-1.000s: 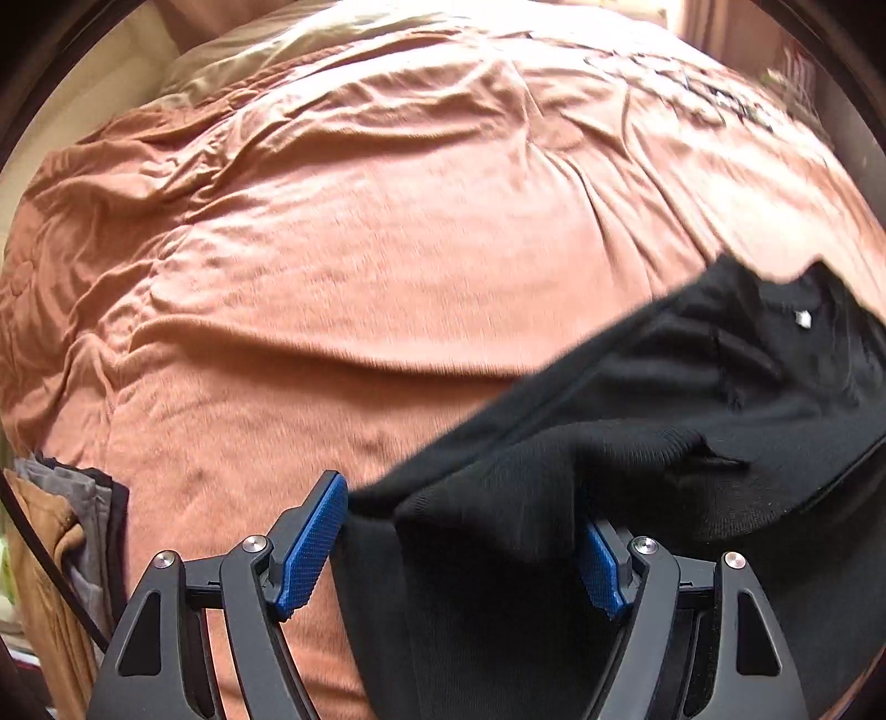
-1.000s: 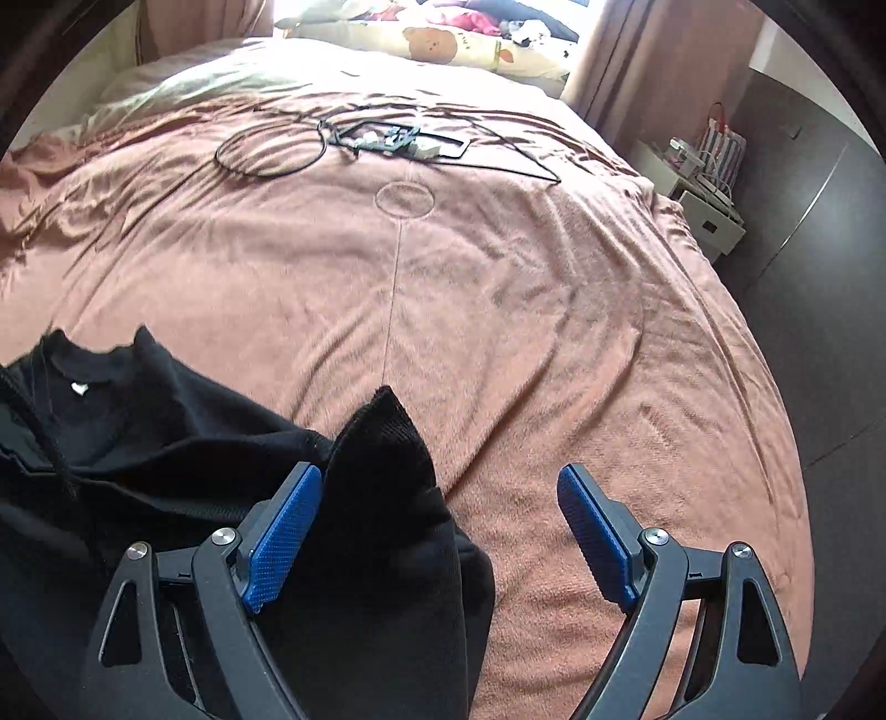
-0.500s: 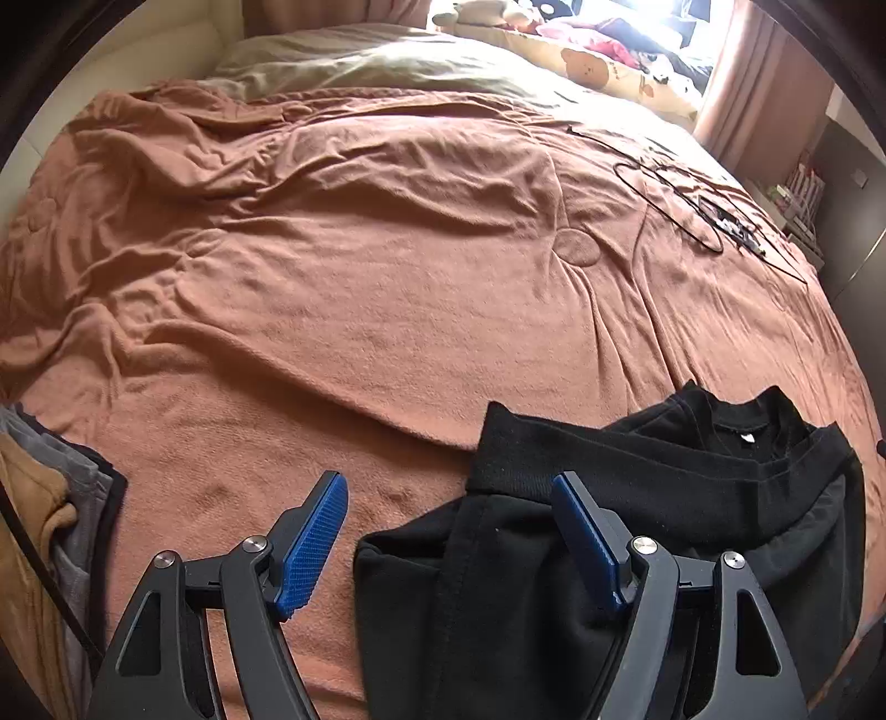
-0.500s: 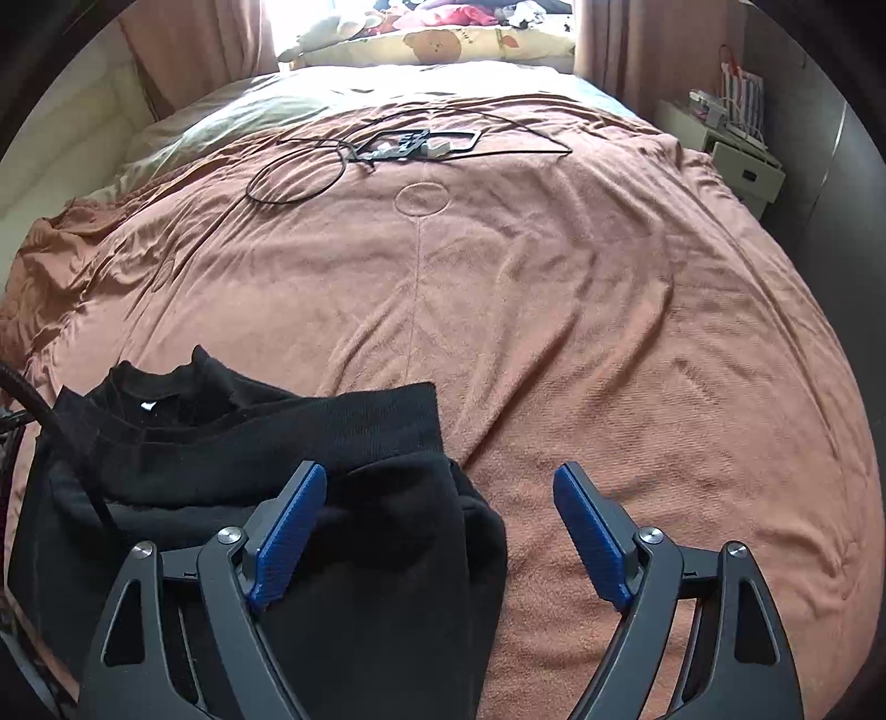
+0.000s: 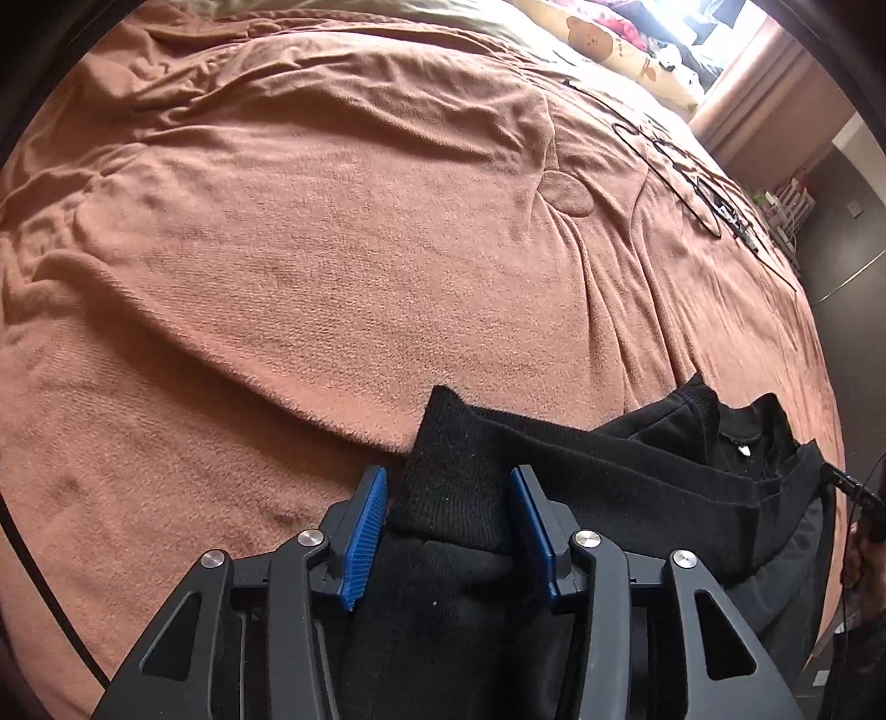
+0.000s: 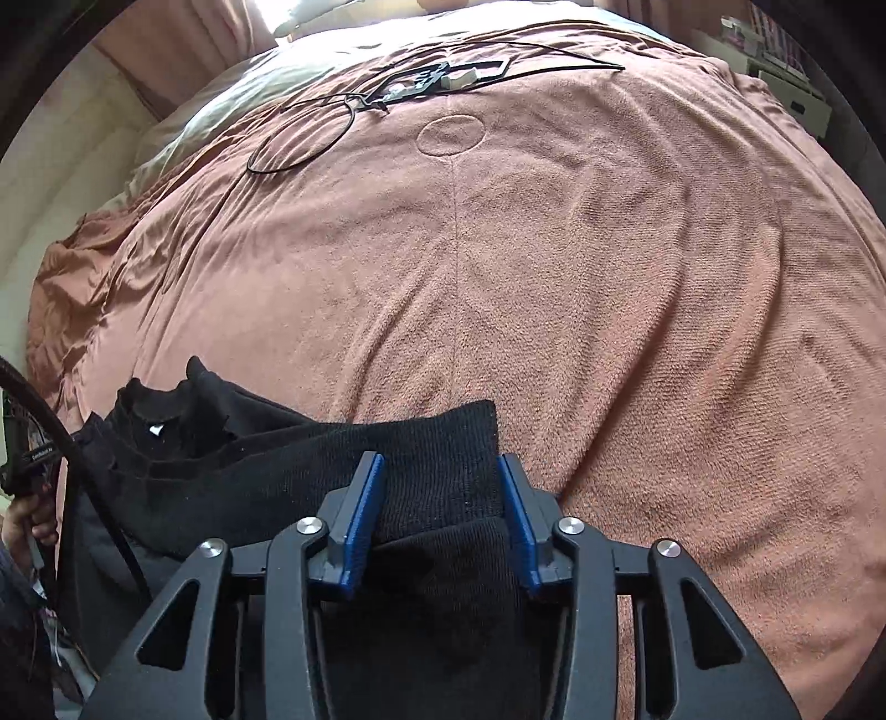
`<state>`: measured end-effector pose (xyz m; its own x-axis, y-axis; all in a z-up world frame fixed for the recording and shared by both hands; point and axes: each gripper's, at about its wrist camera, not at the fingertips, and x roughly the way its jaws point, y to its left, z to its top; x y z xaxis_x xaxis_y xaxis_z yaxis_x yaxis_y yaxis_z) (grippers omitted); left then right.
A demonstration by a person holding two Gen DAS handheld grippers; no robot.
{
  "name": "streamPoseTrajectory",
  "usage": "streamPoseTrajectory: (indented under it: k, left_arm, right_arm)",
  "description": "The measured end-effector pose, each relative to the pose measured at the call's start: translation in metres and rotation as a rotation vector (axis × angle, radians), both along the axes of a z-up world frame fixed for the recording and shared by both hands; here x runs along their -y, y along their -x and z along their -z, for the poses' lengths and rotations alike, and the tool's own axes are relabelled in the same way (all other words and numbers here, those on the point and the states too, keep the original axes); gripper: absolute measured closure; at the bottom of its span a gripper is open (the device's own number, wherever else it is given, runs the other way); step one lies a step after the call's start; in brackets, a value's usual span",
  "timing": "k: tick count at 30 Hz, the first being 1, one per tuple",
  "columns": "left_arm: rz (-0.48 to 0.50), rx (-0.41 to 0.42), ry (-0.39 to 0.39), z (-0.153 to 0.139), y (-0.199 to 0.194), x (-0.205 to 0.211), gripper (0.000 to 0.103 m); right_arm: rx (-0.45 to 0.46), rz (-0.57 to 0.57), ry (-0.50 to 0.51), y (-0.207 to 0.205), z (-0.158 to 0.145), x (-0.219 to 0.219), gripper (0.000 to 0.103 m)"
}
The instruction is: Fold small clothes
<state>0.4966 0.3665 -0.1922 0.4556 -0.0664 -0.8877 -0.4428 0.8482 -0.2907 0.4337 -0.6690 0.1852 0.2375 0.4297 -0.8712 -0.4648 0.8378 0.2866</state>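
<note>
On the near edge of the bed (image 5: 332, 249), the black top (image 5: 637, 476) lies folded, the left tongs (image 5: 448, 518) and right tongs (image 6: 443, 512) having just been closing, each now clamped on a ribbed hem corner.

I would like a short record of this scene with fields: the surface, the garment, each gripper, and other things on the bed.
surface: bed with a brown blanket
garment: black sweatshirt, partly folded, lying at the near edge of the blanket, neck label showing
left gripper: jaws have just been closing, ribbed corner of the sweatshirt between the blue pads
right gripper: jaws have just been closing, the other ribbed corner between its pads
other things: black cables lying far up the bed; pillows beyond the blanket
</note>
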Motion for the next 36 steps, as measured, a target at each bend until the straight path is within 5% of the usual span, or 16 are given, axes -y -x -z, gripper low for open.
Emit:
streamPoseTrajectory:
  k: [1,3,7,18,24,27,30,33,36]
  left_arm:
    - [0.001,0.004,-0.002,0.0,-0.002,0.0,0.059]
    - [0.004,0.008,-0.004,0.001,-0.004,0.001,0.074]
    - [0.029,0.033,-0.011,-0.005,-0.002,0.003,0.089]
    - [-0.012,0.15,-0.099,-0.059,0.025,-0.003,0.092]
    - [-0.049,0.166,-0.11,-0.067,0.03,-0.009,0.092]
    - [-0.063,0.153,-0.109,-0.056,0.025,-0.011,0.092]
    - [-0.084,0.087,-0.072,-0.035,0.015,-0.016,0.089]
    - [-0.108,0.05,-0.051,-0.022,0.014,-0.018,0.089]
    - [-0.085,0.05,-0.042,-0.022,0.017,-0.017,0.076]
  right_arm:
    - [0.01,0.0,0.004,-0.002,0.0,0.0,0.087]
    - [0.039,-0.005,-0.004,-0.001,-0.006,0.001,0.094]
    - [0.106,-0.022,-0.032,0.013,-0.025,0.004,0.099]
    - [0.261,0.018,-0.059,0.044,-0.071,0.02,0.1]
    - [0.259,0.035,-0.042,0.044,-0.053,0.013,0.1]
    - [0.181,0.054,0.01,0.027,-0.031,0.003,0.098]
    - [0.126,0.093,0.018,0.016,-0.016,0.003,0.086]
    - [0.149,0.089,0.023,0.019,-0.016,0.005,0.027]
    - [0.159,0.048,0.024,0.025,-0.023,0.002,0.027]
